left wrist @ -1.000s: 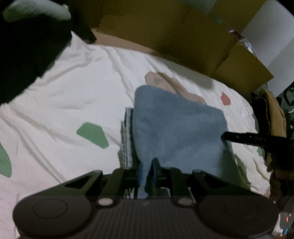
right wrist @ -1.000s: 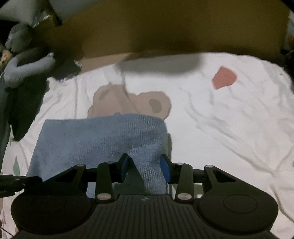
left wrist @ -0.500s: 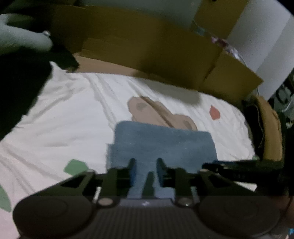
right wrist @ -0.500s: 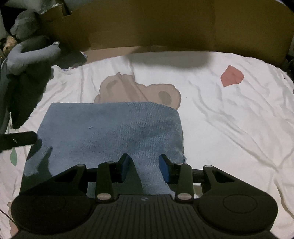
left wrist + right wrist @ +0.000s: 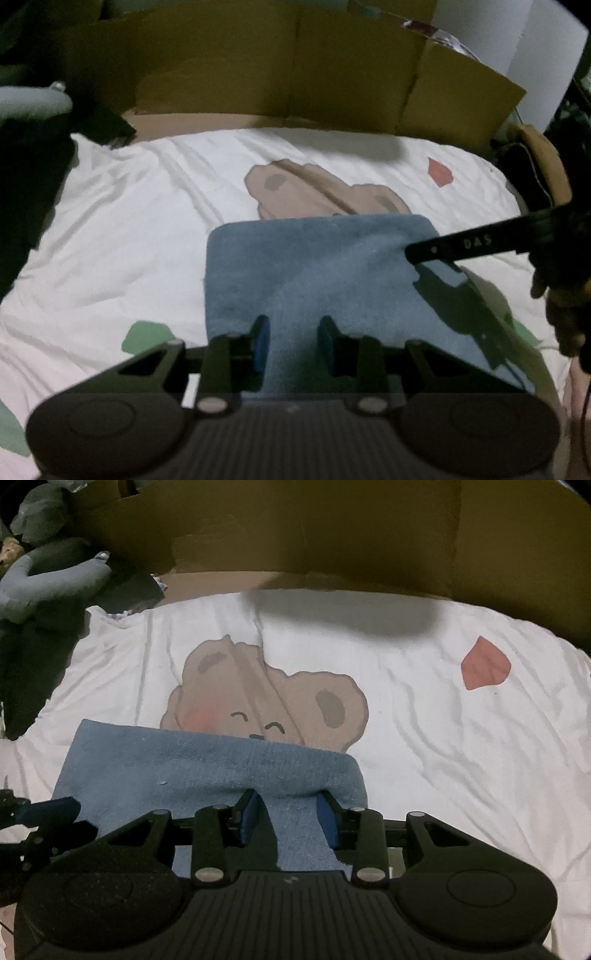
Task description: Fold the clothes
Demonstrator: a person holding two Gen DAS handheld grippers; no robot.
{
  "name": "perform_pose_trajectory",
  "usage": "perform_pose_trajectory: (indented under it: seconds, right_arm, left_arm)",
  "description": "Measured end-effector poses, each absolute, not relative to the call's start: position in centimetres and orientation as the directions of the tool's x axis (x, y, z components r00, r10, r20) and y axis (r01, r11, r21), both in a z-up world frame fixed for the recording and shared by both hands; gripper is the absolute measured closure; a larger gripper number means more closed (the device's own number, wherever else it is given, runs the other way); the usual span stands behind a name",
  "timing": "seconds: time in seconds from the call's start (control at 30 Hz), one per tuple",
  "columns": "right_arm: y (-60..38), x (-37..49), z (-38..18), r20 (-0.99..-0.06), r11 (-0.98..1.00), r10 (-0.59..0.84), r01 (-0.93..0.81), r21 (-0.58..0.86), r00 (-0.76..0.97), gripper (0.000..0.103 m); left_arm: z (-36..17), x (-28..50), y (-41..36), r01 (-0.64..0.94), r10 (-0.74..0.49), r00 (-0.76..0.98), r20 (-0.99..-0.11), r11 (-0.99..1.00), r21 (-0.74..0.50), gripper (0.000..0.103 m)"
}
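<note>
A blue cloth, folded into a rectangle, lies flat on the white bedsheet and covers the lower part of its bear print. My left gripper hovers over the cloth's near edge. Its jaws stand apart and the pads do not press the fabric. My right gripper is open over the near right part of the same cloth, which shows flat between its blue pads. One black finger of the right gripper reaches over the cloth's right edge. The left gripper shows at the cloth's left side.
A brown cardboard wall stands along the far side of the bed. A grey plush toy and dark fabric lie at the left. A person's hand and a yellow-brown item are at the right edge.
The left gripper has opened and let go of the blue cloth, which hung draped from it and now lies flat. Both grippers have drawn back toward the cloth's near edge.
</note>
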State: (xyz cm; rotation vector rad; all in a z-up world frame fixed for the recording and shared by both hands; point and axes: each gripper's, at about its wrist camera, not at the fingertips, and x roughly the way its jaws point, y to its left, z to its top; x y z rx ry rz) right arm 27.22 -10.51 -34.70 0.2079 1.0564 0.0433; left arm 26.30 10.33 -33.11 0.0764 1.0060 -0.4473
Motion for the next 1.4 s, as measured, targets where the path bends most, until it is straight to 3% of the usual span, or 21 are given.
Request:
perform_pose_trajectory:
  seconds: [0.33, 0.57, 0.8, 1.0, 1.4]
  right_arm:
    - [-10.4, 29.2, -33.6, -0.902, 0.983, 0.113, 0.087, 0.164, 0.416, 0.063]
    - [-10.4, 28.8, -32.8, -0.877, 0.989, 0.072, 0.081, 0.125, 0.475, 0.061]
    - [-10.7, 29.0, -34.9, -0.88, 0.986, 0.112, 0.054, 0.155, 0.461, 0.048]
    - [-11.1, 28.6, -34.1, -0.893, 0.984, 0.124, 0.065, 0.169, 0.433, 0.048]
    - [-9.0, 26.4, -33.7, -0.891, 0.983, 0.147, 0.038, 0.181, 0.429, 0.05]
  left_arm:
    - [-33.7, 26.2, 11.1, 0.344, -0.337, 0.441, -0.832, 0.919, -0.19, 0.071]
    - [-33.7, 25.9, 11.8, 0.311, -0.345, 0.436, -0.831, 0.925, -0.22, 0.073]
    - [-33.9, 25.4, 12.5, 0.318, -0.356, 0.433, -0.828, 0.92, -0.23, 0.075]
    - [-32.8, 26.8, 12.7, 0.218, -0.358, 0.413, -0.837, 0.932, -0.291, 0.078]
    - [-33.0, 31.2, 11.1, 0.258, -0.329, 0.461, -0.825, 0.938, -0.23, 0.079]
